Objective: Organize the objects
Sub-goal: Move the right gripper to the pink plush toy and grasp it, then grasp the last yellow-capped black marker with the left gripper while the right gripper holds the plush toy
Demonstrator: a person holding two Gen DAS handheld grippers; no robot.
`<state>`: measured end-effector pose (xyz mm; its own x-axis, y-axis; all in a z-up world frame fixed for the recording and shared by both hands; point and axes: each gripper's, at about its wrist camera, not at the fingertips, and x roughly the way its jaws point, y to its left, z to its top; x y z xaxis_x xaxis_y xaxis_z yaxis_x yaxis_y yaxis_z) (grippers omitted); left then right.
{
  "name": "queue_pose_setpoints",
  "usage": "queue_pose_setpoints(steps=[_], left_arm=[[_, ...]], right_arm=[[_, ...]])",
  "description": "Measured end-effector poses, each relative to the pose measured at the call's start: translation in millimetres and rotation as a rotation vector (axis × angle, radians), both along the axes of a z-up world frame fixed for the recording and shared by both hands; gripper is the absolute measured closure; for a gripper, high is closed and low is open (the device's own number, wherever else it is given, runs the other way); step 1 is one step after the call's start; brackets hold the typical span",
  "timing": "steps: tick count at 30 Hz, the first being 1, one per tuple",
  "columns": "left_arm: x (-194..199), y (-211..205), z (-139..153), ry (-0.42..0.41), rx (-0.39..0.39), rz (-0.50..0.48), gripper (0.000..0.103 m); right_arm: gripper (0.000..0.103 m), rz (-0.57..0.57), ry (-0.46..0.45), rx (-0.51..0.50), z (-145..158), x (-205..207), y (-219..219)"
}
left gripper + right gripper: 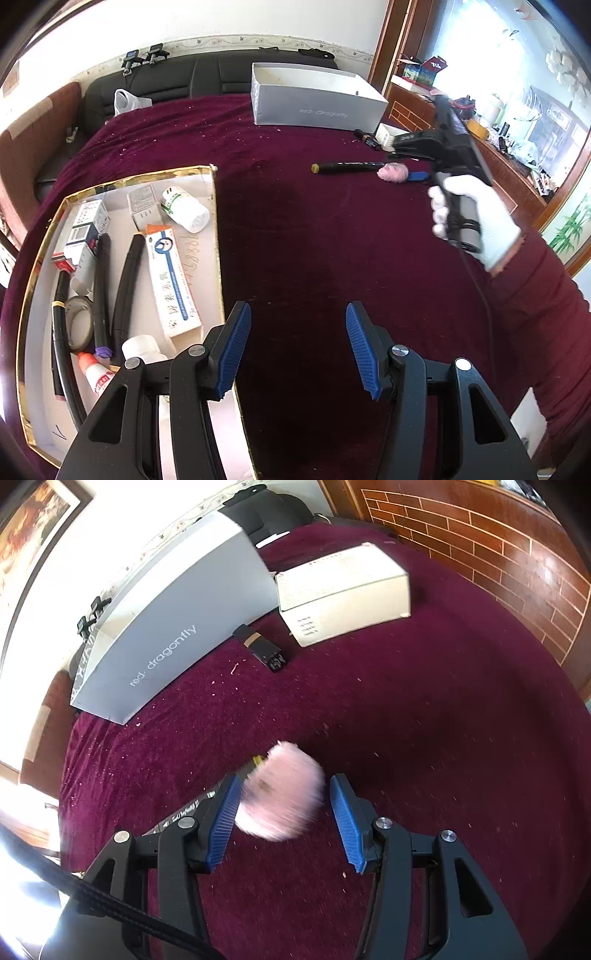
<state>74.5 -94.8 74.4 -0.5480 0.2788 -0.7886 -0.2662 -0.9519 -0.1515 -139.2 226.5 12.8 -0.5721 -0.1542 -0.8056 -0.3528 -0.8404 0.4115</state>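
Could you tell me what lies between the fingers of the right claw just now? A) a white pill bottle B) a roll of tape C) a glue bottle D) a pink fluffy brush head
D: the pink fluffy brush head sits between the right claw's blue pads.

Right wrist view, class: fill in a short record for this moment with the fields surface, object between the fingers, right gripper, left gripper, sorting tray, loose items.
surface: maroon cloth
object between the fingers: pink fluffy ball, blurred, lying against a black tube
right gripper: open, pads either side of the ball, no squeeze visible
left gripper: open, nothing between its fingers
sorting tray: gold-edged tray holding boxes, bottles and tubes
loose items: grey shoebox, white box, small black bottle
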Motion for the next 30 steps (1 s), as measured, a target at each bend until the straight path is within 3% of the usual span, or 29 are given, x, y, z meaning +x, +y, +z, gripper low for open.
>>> queue_pose_setpoints(steps=[2, 3, 9, 15, 24, 30], left_arm=[[3, 3, 3, 0.010, -0.011, -0.003, 0.056], [3, 6, 5, 0.018, -0.021, -0.006, 0.056], [-11, 22, 23, 0.097, -0.094, -0.031, 0.056], [-66, 74, 32, 0.184, -0.201, -0.144, 0.056], [-150, 159, -16, 0.169, -0.422, -0.307, 0.056], [-206, 180, -39, 0.125, -0.411, -0.360, 0.056]], right_arm=[[0.059, 0.032, -0.011, 0.010, -2, -6, -4], [0.074, 0.036, -0.015, 0.022, -1, -6, -5], [0.076, 0.029, 0.027, -0.023, 3, 34, 3], [0.076, 0.057, 0.103, -0.170, -7, 95, 12], [0.075, 0.087, 0.144, -0.294, -23, 107, 18], [0.074, 0.088, 0.136, -0.308, -24, 104, 18]])
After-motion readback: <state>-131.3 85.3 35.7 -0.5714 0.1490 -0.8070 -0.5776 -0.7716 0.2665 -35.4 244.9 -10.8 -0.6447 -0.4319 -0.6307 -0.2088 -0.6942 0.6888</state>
